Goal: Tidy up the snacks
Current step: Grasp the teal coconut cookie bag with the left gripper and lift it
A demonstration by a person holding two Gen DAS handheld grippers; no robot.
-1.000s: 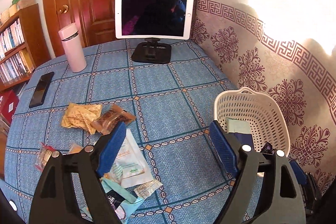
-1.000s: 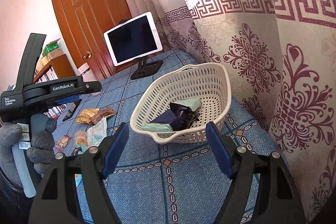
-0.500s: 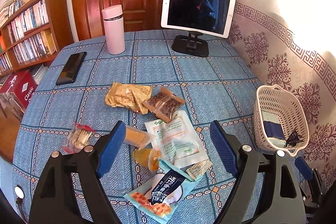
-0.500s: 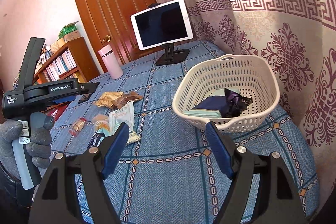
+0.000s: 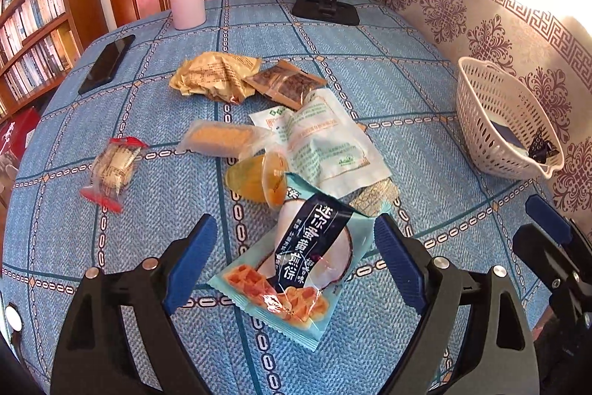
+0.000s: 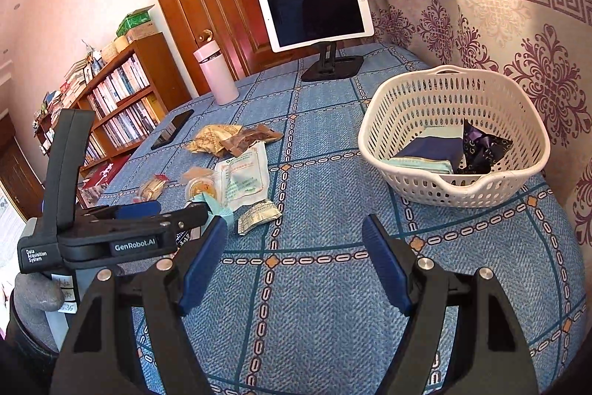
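Jaws of the left gripper (image 5: 296, 258) are opening, now brought down over the teal snack packet (image 5: 296, 269), untouched on the tablecloth (image 5: 425, 150); pickup looks next. Right gripper (image 6: 294, 261) hovers spread, empty, near the basket (image 6: 436, 195).

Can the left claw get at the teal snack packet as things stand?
Probably yes. The left claw is opening, with the teal snack packet lying between its fingers untouched, on top of the pile, nothing covering it.
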